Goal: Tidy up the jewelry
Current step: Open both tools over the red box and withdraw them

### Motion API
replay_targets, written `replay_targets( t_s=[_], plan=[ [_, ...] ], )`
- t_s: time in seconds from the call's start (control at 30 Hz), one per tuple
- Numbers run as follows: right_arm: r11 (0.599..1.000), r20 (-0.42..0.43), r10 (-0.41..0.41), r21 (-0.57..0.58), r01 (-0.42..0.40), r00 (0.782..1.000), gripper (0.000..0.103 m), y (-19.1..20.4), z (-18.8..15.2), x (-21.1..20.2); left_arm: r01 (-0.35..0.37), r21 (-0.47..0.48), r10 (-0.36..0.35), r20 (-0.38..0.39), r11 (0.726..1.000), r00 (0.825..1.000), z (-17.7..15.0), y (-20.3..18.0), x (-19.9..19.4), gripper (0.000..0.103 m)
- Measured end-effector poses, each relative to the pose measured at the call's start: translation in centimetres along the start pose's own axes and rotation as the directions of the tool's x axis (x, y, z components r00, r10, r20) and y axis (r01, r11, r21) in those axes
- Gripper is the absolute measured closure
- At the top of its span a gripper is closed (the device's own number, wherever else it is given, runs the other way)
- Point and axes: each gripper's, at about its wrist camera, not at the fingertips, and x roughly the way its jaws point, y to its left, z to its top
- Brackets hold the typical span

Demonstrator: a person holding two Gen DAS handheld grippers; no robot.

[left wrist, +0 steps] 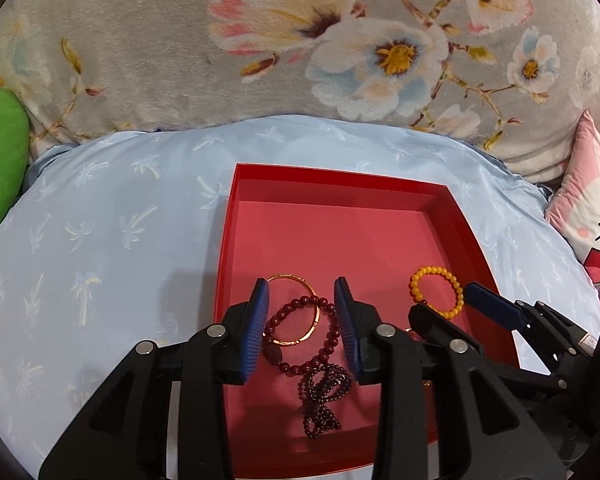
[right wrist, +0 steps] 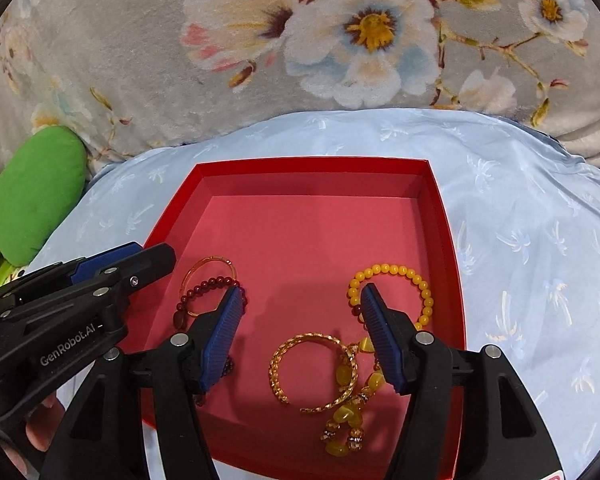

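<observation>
A red tray (left wrist: 340, 184) (right wrist: 312, 166) lies on a light blue cloth and holds the jewelry. My left gripper (left wrist: 302, 300) is open above a dark red bead bracelet (left wrist: 300, 308), a thin gold bangle (left wrist: 292, 278) and a dark purple bead strand (left wrist: 324, 400). My right gripper (right wrist: 302, 298) is open over the tray, above a gold chain bangle (right wrist: 312, 372) and a yellow stone bracelet (right wrist: 348, 420). A yellow bead bracelet (right wrist: 396, 272) (left wrist: 436, 272) lies by its right finger. Nothing is held.
A floral grey blanket (left wrist: 260, 60) rises behind the blue cloth (left wrist: 100, 240). A green cushion (right wrist: 36, 192) sits at the left, a pink rabbit pillow (left wrist: 588, 200) at the right. The left gripper shows in the right wrist view (right wrist: 100, 280).
</observation>
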Motion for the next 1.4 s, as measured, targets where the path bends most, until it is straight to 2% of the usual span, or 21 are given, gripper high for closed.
replay_targets(
  t_s=[0.3,0.37,0.47,0.87,1.13,1.4],
  plan=[
    [1.0,0.022,0.017,0.019,-0.017,1.0,0.043,-0.3,-1.1,-2.9,-0.023,0.003,0.023,-0.002,1.0,1.0,-1.2,0.3,-2.0,0.069],
    [1.0,0.036,0.016,0.019,-0.017,0.999,0.043,-0.4,-1.7,-4.0,-0.029,0.012,0.029,0.005,1.0,1.0,-1.9,0.3,-3.0,0.063],
    [0.999,0.045,0.025,0.028,-0.027,0.999,0.043,-0.6,-3.1,-5.6,-0.042,0.024,0.041,0.014,0.999,0.999,-3.1,0.3,-4.5,0.06],
    [1.0,0.046,-0.009,0.024,0.008,0.999,0.043,-1.5,-9.8,-10.8,-0.059,0.011,0.059,0.007,0.998,0.998,-10.5,0.8,-9.4,0.059],
    [1.0,0.033,-0.027,0.005,0.026,0.999,0.043,-1.4,-14.1,-13.1,-0.054,-0.001,0.053,-0.047,0.999,0.997,-16.0,0.5,-10.4,0.059],
    [0.999,-0.02,-0.019,0.027,0.02,1.0,0.043,-1.9,-17.5,-13.4,-0.043,0.006,0.044,-0.094,0.999,0.995,-19.8,-0.5,-10.3,0.059]
  ],
)
